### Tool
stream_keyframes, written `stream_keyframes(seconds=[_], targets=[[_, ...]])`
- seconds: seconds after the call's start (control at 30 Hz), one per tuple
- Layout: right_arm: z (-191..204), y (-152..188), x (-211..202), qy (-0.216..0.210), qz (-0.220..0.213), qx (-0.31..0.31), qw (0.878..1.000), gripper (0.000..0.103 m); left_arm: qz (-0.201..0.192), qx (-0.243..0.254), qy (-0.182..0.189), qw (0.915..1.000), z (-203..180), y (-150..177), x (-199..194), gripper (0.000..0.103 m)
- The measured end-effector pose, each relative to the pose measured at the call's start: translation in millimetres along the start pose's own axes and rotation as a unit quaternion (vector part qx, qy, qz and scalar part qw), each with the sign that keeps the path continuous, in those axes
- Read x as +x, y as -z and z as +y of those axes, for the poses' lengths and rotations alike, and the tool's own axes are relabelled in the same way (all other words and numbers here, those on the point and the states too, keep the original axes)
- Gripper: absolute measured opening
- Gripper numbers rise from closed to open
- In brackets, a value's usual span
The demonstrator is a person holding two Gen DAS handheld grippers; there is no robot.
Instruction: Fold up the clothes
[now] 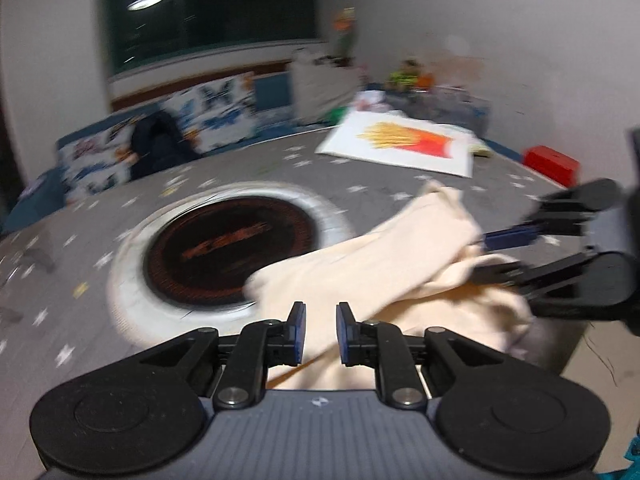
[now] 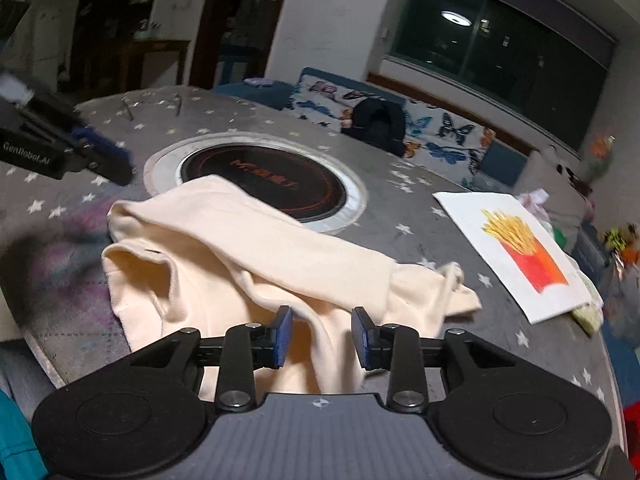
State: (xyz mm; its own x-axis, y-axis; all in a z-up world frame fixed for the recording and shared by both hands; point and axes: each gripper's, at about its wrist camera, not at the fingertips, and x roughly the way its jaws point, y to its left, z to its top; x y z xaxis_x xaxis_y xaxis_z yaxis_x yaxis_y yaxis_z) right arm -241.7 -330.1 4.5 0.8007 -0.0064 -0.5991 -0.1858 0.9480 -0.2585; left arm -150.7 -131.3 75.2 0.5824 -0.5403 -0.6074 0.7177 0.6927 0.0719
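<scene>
- A cream garment point(image 2: 248, 264) lies crumpled on the near part of a round bench point(image 2: 420, 236) covered in grey cloth with white stars; one long fold of it runs across the top, and its far edge overlaps the rim of the round induction cooktop point(image 2: 260, 184) set in the middle of the bench.
- In the right wrist view the right gripper point(image 2: 322, 338) hovers over the near edge of the garment, its blue-padded fingers point(image 2: 283, 336) set apart with cloth visible in the gap but not pinched between them.
- In the left wrist view the left gripper point(image 1: 321, 334) sits low over the same garment point(image 1: 384, 272), its fingers point(image 1: 298, 332) parted by a narrow gap and gripping nothing.
- The right gripper point(image 1: 490, 254) also shows at the right edge of the left wrist view, its fingers reaching into the bunched cloth; blur makes it hard to tell whether they touch it.
- The left gripper point(image 2: 102, 152) appears at the left of the right wrist view, blurred, above the bench and apart from the garment.
- A folded white shirt with a french-fries print point(image 2: 520, 252) lies flat on the far right side of the bench, well apart from the cream garment.
- A red box point(image 1: 552, 164) stands past the bench edge.
- A butterfly-print sofa point(image 2: 432, 132) stands behind the bench, with a dark bundle point(image 2: 376, 124) on it.
</scene>
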Motion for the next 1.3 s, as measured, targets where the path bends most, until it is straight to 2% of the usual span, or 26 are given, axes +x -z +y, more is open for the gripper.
stream_keyframes(seconds=[0.2, 0.3, 0.5, 0.57, 0.63, 0.7, 0.8, 0.9, 1.0, 1.17, 1.3], targets=[[6.7, 2.1, 5.5, -0.008, 0.007, -0.023, 1.000, 0.033, -0.003, 0.082, 0.039, 0.9958, -40.9, -13.4, 32.9, 0.018], [10.0, 3.1, 8.2, -0.012, 0.010, -0.034, 0.999, 0.033, -0.004, 0.121, 0.056, 0.9911, -56.8, -17.3, 47.3, 0.024], [14.7, 4.4, 13.3, -0.017, 0.015, -0.049, 0.999, 0.034, 0.013, 0.159, 0.057, 0.9855, -71.1, -20.9, 75.6, 0.024], [14.8, 4.3, 14.6, -0.017, 0.015, -0.048, 0.999, 0.033, 0.015, 0.166, 0.062, 0.9840, -73.4, -20.1, 81.8, 0.021], [14.9, 4.2, 15.8, -0.017, 0.015, -0.046, 0.999, 0.033, 0.013, 0.175, 0.058, 0.9827, -75.7, -17.9, 85.4, 0.004], [15.9, 3.8, 15.9, -0.017, 0.014, -0.047, 0.999, 0.033, 0.004, 0.180, 0.046, 0.9827, -76.0, -16.1, 84.5, 0.002], [18.6, 1.7, 16.2, -0.018, 0.011, -0.049, 0.999, 0.033, -0.019, 0.146, 0.035, 0.9886, -64.3, -20.9, 75.3, 0.002], [22.4, 0.1, 18.2, -0.015, 0.008, -0.054, 0.998, 0.033, -0.037, 0.085, 0.006, 0.9957, -32.3, -24.8, 59.5, 0.002], [26.1, -1.7, 20.1, -0.015, 0.005, -0.058, 0.998, 0.033, -0.056, 0.024, -0.023, 0.9979, -0.3, -28.7, 43.7, 0.002], [34.9, -7.3, 23.9, -0.025, -0.001, -0.065, 0.998, 0.032, -0.076, -0.076, -0.072, 0.9916, 52.8, -25.5, 18.2, 0.002], [41.1, -11.0, 29.0, -0.034, -0.004, -0.064, 0.997, 0.030, -0.069, -0.151, -0.110, 0.9800, 94.7, -3.6, -0.4, 0.002]])
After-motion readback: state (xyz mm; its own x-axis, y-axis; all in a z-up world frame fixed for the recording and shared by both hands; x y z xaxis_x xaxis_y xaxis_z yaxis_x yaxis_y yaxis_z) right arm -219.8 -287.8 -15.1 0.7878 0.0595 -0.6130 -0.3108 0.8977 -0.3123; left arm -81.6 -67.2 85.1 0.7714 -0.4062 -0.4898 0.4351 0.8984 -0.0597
